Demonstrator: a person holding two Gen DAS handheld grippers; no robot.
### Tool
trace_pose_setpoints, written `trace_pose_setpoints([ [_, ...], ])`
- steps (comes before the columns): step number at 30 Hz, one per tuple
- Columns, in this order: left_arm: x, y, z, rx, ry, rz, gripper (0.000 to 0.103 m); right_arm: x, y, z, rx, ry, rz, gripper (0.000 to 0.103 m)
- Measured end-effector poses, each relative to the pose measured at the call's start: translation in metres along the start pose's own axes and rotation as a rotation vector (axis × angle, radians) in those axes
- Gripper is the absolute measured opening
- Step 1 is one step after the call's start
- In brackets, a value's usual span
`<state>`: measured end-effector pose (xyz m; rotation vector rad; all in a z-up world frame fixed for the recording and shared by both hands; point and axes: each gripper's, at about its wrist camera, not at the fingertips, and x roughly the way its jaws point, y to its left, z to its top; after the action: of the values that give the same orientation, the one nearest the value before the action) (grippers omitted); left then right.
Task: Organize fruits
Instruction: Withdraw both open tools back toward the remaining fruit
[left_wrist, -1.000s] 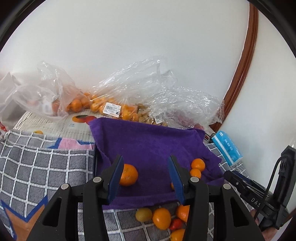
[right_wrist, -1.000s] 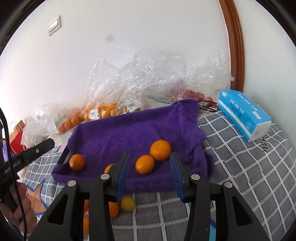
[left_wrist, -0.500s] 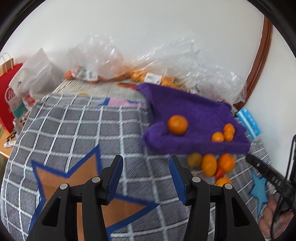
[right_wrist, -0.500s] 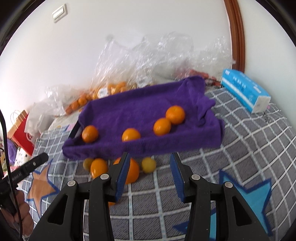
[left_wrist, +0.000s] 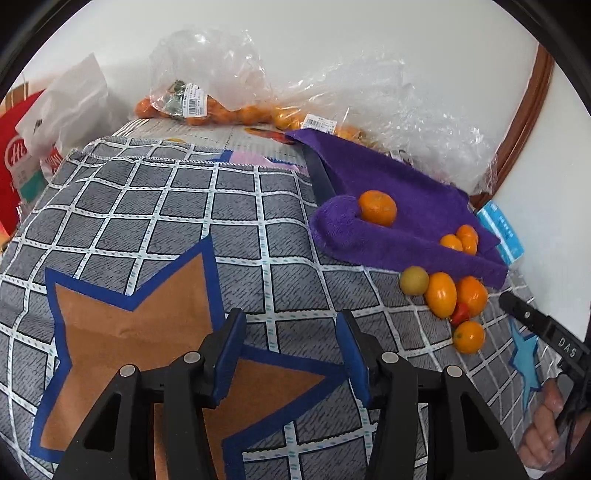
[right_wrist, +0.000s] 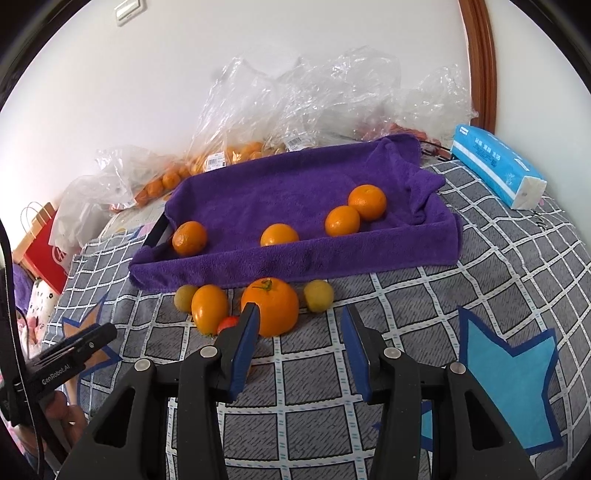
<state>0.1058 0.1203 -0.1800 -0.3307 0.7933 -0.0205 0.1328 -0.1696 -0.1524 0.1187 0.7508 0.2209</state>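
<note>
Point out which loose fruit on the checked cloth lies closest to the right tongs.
The big orange with the green stem, largest of the cluster below the purple towel, just beyond the right tongs.

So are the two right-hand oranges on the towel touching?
Touching. In the right wrist view the nearer orange butts against the farther orange on the towel, no gap showing.

The left hand-held gripper (left_wrist: 290, 354) points downward with its blue-padded jaws parted and empty. The right hand-held gripper (right_wrist: 299, 347) tilts down likewise (jaws apart, gripping nothing). Bare fingers (left_wrist: 543, 432) wrap the right grip's handle.
</note>
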Motion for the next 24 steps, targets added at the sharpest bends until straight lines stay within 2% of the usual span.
trace_pose_setpoints([
  [2,0.0,0.002,0.0,-0.012,-0.003,-0.005,0.047,0.003,0.003,0.002,-0.003,0.004,0.029,0.046],
  [9,-0.001,0.0,0.0,-0.012,-0.002,-0.012,0.047,0.017,0.017,0.005,-0.014,0.014,0.045,0.046],
  [15,-0.001,0.0,-0.001,-0.012,-0.002,-0.014,0.047,0.029,0.029,0.004,-0.042,0.015,0.014,0.046],
  [17,-0.001,0.0,0.0,-0.011,-0.001,-0.016,0.047,0.029,0.031,0.002,-0.062,0.001,-0.017,0.034],
  [18,-0.001,0.0,0.0,-0.011,-0.001,-0.017,0.047,0.029,0.031,0.002,-0.067,-0.003,-0.023,0.033],
  [21,-0.001,0.0,0.0,-0.011,0.0,-0.017,0.047,0.023,0.025,0.002,-0.034,-0.006,0.009,0.025],
  [22,-0.001,0.0,0.0,-0.011,0.0,-0.017,0.047,0.02,0.022,0.002,-0.02,-0.015,0.017,0.018],
  [24,-0.001,0.0,0.0,-0.011,0.0,-0.017,0.047,0.014,0.018,0.005,-0.004,-0.023,0.024,0.015],
])
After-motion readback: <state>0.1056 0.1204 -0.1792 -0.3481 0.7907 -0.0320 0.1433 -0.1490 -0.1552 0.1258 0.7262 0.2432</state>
